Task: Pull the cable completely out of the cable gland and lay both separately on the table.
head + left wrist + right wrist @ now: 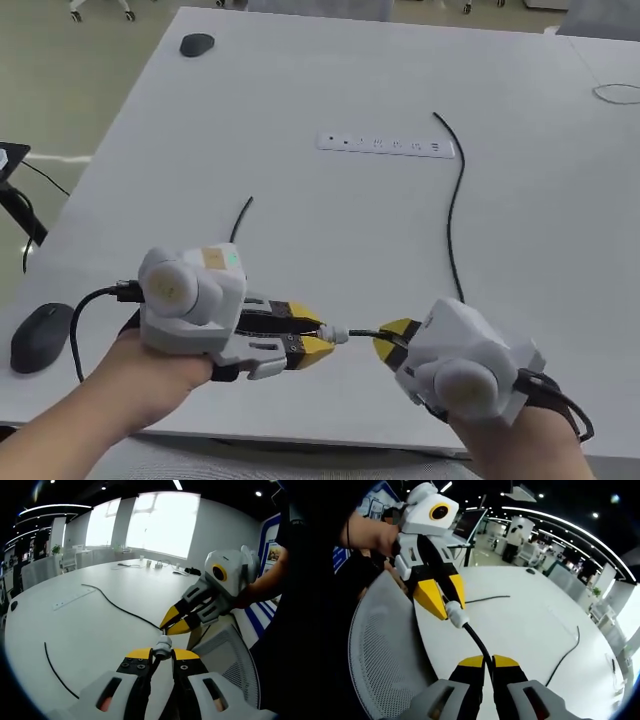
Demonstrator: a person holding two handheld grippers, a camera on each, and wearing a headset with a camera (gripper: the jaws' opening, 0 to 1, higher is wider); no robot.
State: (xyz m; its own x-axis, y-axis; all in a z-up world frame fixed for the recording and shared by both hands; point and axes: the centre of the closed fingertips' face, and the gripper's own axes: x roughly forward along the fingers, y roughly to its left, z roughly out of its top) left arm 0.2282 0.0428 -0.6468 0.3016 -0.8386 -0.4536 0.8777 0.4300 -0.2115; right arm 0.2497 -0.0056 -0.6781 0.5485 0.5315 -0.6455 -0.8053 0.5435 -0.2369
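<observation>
White table (330,230) stretches away beyond both sets of fingers, which meet tip to tip near its front edge. The left gripper (161,654) has its fingers clamped on the pale cable gland (162,645), seated right at their tips. The right gripper (488,661) has its fingers pinched on the black cable (479,642), just short of the gland. That hold on the gland looks shallow, so a sharp or off-axis pull may pop it loose. If the seal grips hard, the cable may instead slide through the right fingers.
</observation>
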